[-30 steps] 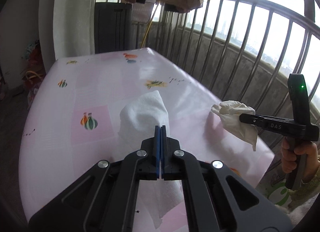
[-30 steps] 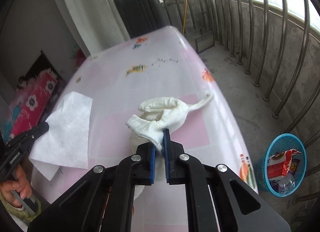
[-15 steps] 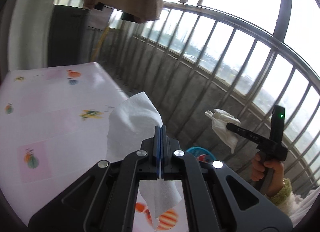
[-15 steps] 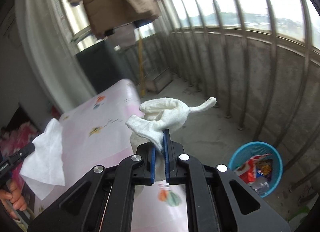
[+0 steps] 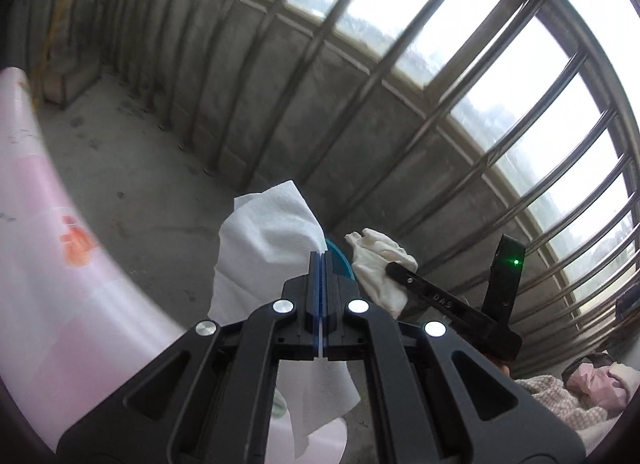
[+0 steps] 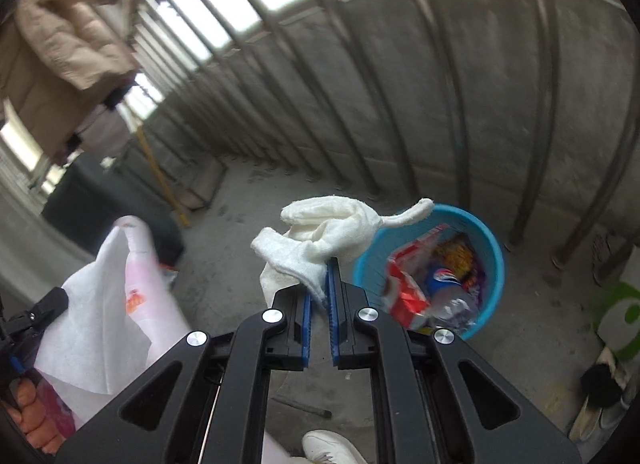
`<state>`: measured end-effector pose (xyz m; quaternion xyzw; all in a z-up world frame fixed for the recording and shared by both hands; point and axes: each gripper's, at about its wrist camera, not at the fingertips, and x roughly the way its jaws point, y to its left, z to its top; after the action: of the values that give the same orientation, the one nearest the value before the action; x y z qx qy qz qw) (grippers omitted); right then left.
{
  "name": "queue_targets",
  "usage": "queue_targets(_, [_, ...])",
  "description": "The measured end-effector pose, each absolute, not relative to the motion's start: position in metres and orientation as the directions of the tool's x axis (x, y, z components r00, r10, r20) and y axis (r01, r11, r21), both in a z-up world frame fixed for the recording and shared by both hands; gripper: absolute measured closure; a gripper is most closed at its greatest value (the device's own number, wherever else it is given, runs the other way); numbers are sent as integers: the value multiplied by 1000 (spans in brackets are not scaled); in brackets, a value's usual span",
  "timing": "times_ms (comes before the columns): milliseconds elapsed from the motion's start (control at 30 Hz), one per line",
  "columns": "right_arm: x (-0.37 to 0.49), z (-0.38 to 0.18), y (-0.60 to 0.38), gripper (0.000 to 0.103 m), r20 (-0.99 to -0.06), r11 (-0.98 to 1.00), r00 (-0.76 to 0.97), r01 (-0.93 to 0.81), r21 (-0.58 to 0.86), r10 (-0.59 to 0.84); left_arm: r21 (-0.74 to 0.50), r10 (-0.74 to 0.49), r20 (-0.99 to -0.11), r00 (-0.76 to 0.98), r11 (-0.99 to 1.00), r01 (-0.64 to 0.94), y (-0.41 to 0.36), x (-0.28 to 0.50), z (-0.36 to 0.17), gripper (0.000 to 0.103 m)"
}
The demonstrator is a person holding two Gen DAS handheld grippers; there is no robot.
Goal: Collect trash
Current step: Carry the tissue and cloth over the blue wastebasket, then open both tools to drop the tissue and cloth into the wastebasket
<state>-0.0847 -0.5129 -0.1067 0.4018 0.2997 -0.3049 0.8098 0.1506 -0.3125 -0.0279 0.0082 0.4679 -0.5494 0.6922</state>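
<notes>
My left gripper (image 5: 320, 258) is shut on a flat white tissue (image 5: 266, 248) and holds it in the air past the table's edge. My right gripper (image 6: 319, 264) is shut on a crumpled white cloth (image 6: 320, 230), held just left of and above a blue trash basket (image 6: 490, 248) that has wrappers and a can inside. In the left wrist view the right gripper (image 5: 390, 268) with the cloth (image 5: 378, 264) is just right of my left fingertips; a sliver of the basket (image 5: 340, 260) shows between them. The tissue (image 6: 92, 304) also hangs at the left of the right wrist view.
The pink-clothed table (image 5: 48, 272) is at the left. A metal railing (image 5: 460, 112) over a concrete wall bounds the balcony. A jacket (image 6: 56, 52) hangs at the upper left. Shoes (image 6: 600, 396) and a white-green box (image 6: 620, 312) lie on the floor at right.
Both grippers have swung right, off the table, carrying the tissue and the cloth toward the balcony floor. The blue basket now sits close beside the right gripper's cloth.
</notes>
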Motion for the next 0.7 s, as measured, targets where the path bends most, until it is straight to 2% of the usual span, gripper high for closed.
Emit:
queue_targets(200, [-90, -159, -560, 95, -797, 352, 557, 812, 465, -232, -550, -688, -703, -181, 365, 751, -413, 150, -76, 103])
queue_targets(333, [-89, -191, -588, 95, -813, 272, 551, 824, 496, -188, -571, -654, -712, -255, 328, 753, -474, 143, -97, 103])
queue_targets(433, [-83, -214, -608, 91, -818, 236, 556, 823, 517, -147, -587, -647, -706, -287, 309, 748, -506, 143, -110, 103])
queue_targets(467, [-81, -225, -616, 81, -825, 219, 552, 825, 521, -123, -584, -638, -712, -293, 306, 752, -518, 143, -119, 101])
queue_targets(500, [-81, -235, -621, 75, -835, 198, 539, 835, 513, -111, -574, -623, -726, -290, 318, 755, -529, 143, -130, 91])
queue_targets(533, [-81, -244, -623, 65, -843, 179, 527, 844, 506, -106, -565, -611, -741, -279, 342, 751, -536, 144, -140, 78])
queue_targets(567, [-84, -254, -629, 62, -844, 155, 525, 847, 508, -104, -561, -599, -751, -277, 358, 747, -540, 144, -150, 74])
queue_targets(700, [-99, -263, -635, 57, -833, 104, 540, 842, 530, -122, -566, -573, -766, -291, 388, 727, -546, 150, -170, 73])
